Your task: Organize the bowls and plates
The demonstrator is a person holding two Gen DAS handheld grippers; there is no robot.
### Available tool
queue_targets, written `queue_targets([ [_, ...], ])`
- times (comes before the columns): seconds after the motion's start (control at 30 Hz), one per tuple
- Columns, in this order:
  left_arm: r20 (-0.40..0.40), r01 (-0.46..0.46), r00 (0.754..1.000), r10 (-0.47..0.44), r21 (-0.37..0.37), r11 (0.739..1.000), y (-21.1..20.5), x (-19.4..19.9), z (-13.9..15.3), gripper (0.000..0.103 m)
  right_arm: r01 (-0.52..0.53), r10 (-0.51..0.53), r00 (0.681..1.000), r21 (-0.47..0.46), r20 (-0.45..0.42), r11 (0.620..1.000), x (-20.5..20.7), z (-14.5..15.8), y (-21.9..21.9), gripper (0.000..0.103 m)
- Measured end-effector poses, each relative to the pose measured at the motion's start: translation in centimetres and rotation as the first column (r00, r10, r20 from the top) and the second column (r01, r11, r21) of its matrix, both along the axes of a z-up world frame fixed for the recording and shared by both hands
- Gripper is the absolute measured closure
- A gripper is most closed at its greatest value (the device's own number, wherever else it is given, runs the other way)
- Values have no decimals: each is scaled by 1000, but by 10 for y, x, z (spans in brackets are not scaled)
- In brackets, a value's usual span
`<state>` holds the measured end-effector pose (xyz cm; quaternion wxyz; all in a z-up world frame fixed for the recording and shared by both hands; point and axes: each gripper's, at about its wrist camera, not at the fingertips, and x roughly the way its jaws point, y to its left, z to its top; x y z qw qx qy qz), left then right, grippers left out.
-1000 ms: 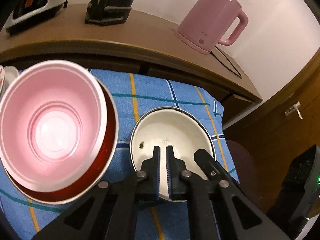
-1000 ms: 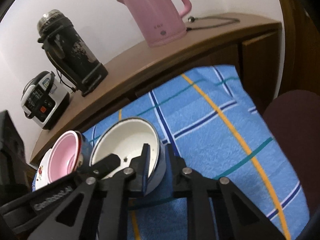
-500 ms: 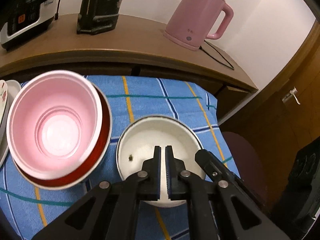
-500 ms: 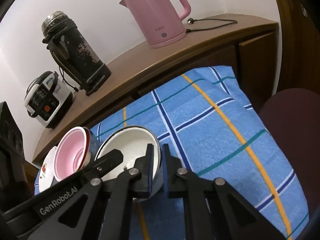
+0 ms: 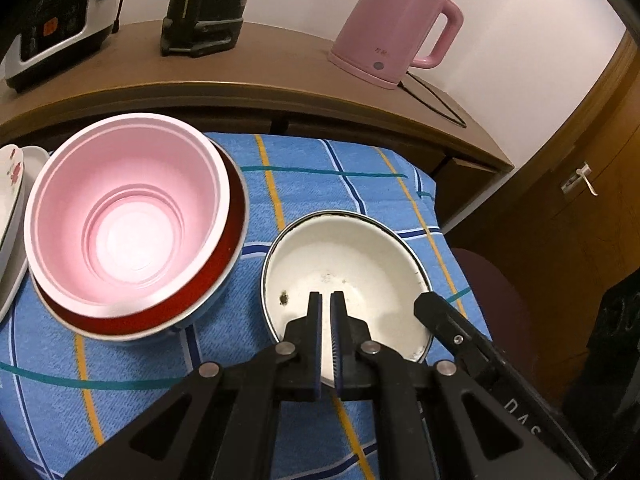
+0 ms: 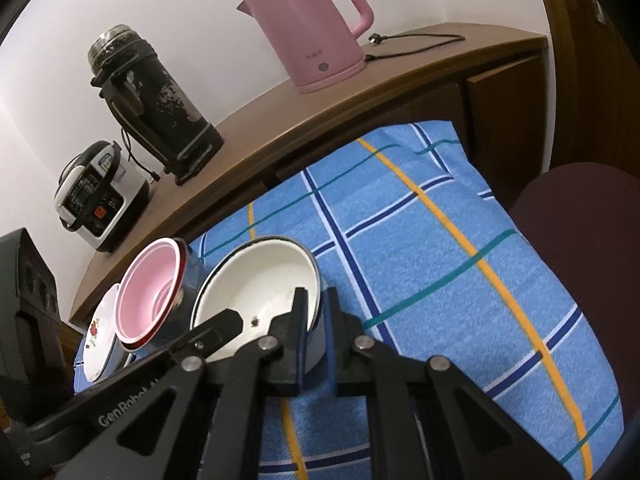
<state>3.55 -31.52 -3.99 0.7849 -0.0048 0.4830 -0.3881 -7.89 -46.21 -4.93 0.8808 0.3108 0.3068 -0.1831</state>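
A white enamel bowl [image 5: 352,256] with a dark rim sits on the blue checked cloth [image 5: 304,176]. My left gripper [image 5: 326,312] is shut on its near rim, one finger inside the bowl and one outside. My right gripper [image 6: 314,304] is shut on the bowl [image 6: 256,284] at its right wall; one of its fingers [image 5: 440,316] shows inside the bowl in the left wrist view. Left of it a pink bowl [image 5: 124,216] is nested in a red-lined bowl [image 5: 224,264]. A floral plate [image 6: 98,328] lies at the far left.
A wooden counter [image 5: 260,64] behind the cloth carries a pink kettle [image 6: 312,28] with its cord, a dark thermos [image 6: 152,92] and a rice cooker [image 6: 96,196]. A maroon chair seat [image 6: 580,232] stands right of the cloth. Bare cloth [image 6: 420,248] lies right of the white bowl.
My right gripper's jaws have closed from a wider gap onto the white bowl's wall. The right wrist view has drawn back a little. The left gripper keeps its grip.
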Motion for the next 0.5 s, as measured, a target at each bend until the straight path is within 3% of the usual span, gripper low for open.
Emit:
queue_targets([
  [0.5, 28, 33, 999, -34, 9, 999, -11, -3, -4, 102, -24, 25, 1000, 15, -16, 1000, 11, -6, -4, 93],
])
